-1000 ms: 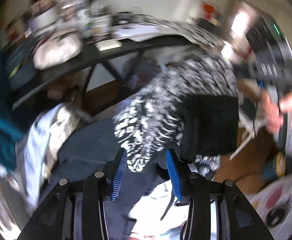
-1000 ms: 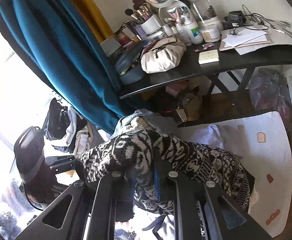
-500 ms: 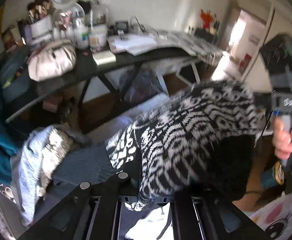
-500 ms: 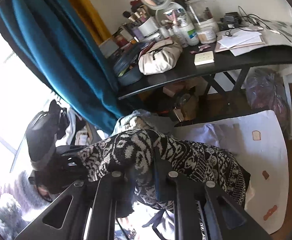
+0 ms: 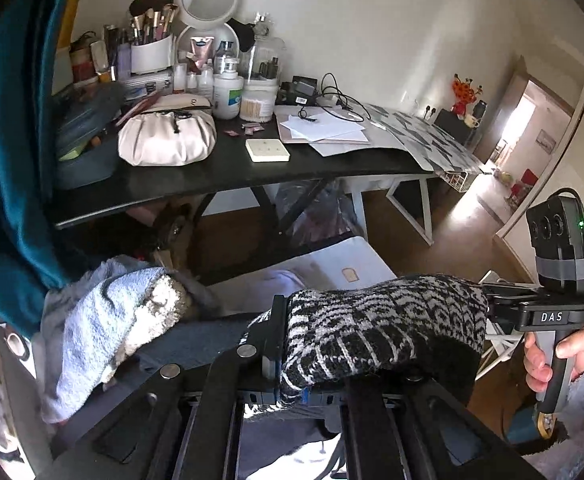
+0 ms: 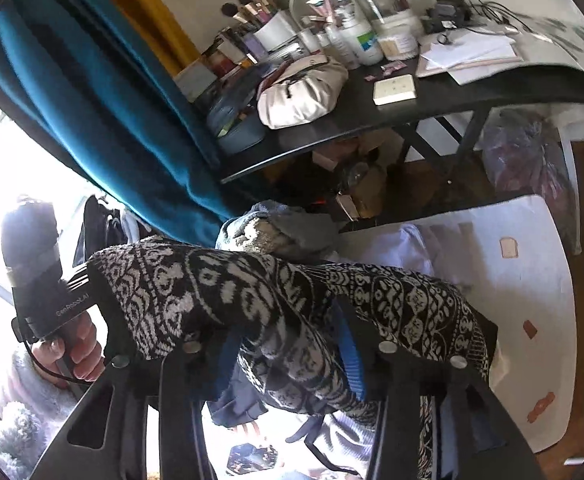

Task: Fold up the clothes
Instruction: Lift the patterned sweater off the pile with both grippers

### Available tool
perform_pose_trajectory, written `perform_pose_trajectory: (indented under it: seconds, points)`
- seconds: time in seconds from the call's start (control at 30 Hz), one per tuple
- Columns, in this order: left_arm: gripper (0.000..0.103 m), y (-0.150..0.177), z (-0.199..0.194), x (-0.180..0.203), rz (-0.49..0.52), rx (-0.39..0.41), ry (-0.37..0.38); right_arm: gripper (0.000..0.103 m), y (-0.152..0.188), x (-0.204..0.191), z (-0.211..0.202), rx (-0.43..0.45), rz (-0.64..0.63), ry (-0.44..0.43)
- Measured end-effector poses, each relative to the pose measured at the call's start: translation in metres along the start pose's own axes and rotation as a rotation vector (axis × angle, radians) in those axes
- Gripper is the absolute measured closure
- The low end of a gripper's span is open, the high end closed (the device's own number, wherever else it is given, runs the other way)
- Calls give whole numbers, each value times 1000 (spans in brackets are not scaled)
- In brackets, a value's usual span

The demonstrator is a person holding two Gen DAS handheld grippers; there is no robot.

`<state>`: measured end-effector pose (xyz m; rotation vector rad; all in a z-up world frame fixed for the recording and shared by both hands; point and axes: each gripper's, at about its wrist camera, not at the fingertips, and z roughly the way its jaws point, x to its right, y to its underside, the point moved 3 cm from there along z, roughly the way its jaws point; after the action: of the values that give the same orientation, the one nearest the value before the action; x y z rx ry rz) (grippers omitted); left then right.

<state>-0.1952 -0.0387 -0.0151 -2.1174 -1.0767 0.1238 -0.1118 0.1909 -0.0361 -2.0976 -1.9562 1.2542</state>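
Observation:
A black-and-white patterned knit sweater (image 5: 383,324) hangs stretched between my two grippers, above a pile of clothes. My left gripper (image 5: 292,380) is shut on one end of the sweater, and the knit drapes over its fingers. My right gripper (image 6: 288,344) has its blue pads (image 6: 347,344) apart, with the sweater (image 6: 252,300) lying across and between them. In the left wrist view the right gripper (image 5: 547,316) shows at the far end of the sweater, held by a hand. In the right wrist view the left gripper (image 6: 64,300) shows at the left end.
A pale blue towel and grey clothes (image 5: 104,320) lie piled at the left. A white sheet (image 6: 511,280) covers the surface below. A black desk (image 5: 220,176) crowded with cosmetics, a white pouch (image 5: 168,140) and papers stands behind. A teal curtain (image 6: 104,112) hangs at left.
The left gripper closed on the sweater's end and lifted it level. The sweater is now spread wider between both grippers. The right gripper's pads have opened apart.

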Motion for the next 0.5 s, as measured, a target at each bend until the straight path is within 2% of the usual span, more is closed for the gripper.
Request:
perform_pose_trajectory:
  seconds: [0.2, 0.27, 0.4, 0.5]
  points:
    - [99, -33, 12, 5, -79, -62, 66, 55, 5, 18, -13, 41, 70, 21]
    - [99, -43, 12, 12, -64, -60, 71, 55, 7, 28, -19, 66, 117, 16]
    - [99, -58, 16, 28, -2, -78, 55, 55, 13, 42, -40, 135, 162, 88]
    - [99, -67, 19, 33, -10, -90, 76, 54, 21, 51, -56, 176, 190, 134]
